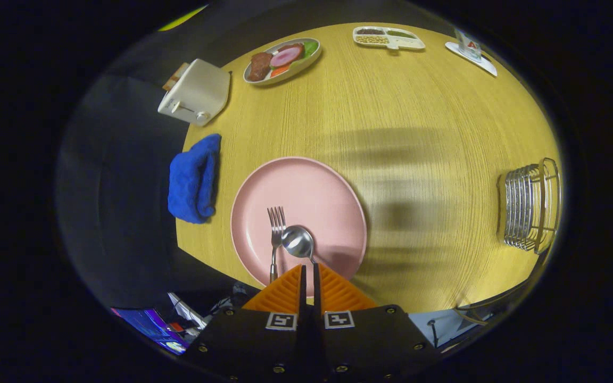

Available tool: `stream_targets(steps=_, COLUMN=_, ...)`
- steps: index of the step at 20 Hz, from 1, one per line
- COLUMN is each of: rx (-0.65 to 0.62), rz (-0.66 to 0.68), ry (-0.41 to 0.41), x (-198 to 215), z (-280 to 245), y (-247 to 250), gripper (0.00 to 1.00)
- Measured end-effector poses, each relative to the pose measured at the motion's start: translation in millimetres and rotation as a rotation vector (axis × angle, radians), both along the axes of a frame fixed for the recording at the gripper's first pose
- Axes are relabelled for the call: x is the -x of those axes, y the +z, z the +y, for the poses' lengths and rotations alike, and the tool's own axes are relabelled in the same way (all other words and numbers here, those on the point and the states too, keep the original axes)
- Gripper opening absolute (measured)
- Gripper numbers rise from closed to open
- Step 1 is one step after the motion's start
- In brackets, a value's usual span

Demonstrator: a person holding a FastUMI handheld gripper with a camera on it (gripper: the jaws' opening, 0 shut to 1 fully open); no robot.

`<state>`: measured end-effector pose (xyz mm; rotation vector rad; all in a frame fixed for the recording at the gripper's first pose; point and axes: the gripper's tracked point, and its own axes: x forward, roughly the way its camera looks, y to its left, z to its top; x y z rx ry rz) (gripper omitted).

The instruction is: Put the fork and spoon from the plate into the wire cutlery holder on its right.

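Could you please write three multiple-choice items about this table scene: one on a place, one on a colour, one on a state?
1. Where does the spoon lie?
A. On the pink plate, beside the fork
B. Inside the wire cutlery holder
C. On the blue cloth

2. What colour is the toaster?
A. Red
B. White
C. Green

3. In what state is the tool?
A. Wide open above the holder
B. Shut on the fork
C. Shut on the spoon's handle

Answers:
1. A: the spoon's bowl rests on the plate, right next to the fork's tines.
2. B: the toaster beyond the cloth is white.
3. C: the fingers stand nearly together with the spoon's thin handle running between them.
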<state>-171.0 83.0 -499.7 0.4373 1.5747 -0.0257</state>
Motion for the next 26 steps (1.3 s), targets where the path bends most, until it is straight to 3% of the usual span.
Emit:
stream_targets(steps=1, rx=0.003, rz=0.011, ry=0.025, x=2, z=0, y=-3, gripper=0.05)
stream_targets(steps=2, rx=0.013, rz=0.023, ry=0.052, x=6, z=-1, y=-6, gripper=0.18)
stream_targets(steps=3, rx=0.029, rz=0.032, ry=0.08, x=7, z=-3, y=-7, gripper=0.24)
stream_targets(steps=6, rx=0.036, rz=0.056, ry=0.133, x=11, z=0, y=-18, gripper=0.26)
stream_targets(steps=13, rx=0.065, rz=0.121, ry=0.2, x=13, z=4, y=-40, gripper=0.26)
stream_targets(steps=17, rx=0.071, rz=0.144, ry=0.192, x=10, z=9, y=-48, gripper=0.26)
stream_targets(steps=19, rx=0.05, rz=0.14, ry=0.187, x=7, z=13, y=-40, gripper=0.22)
stream_targets(steps=20, rx=0.084, rz=0.144, ry=0.18, x=7, z=11, y=-46, gripper=0.07)
stream_targets(steps=26, rx=0.062, rz=0.106, ry=0.132, x=-6, z=9, y=-35, gripper=0.07)
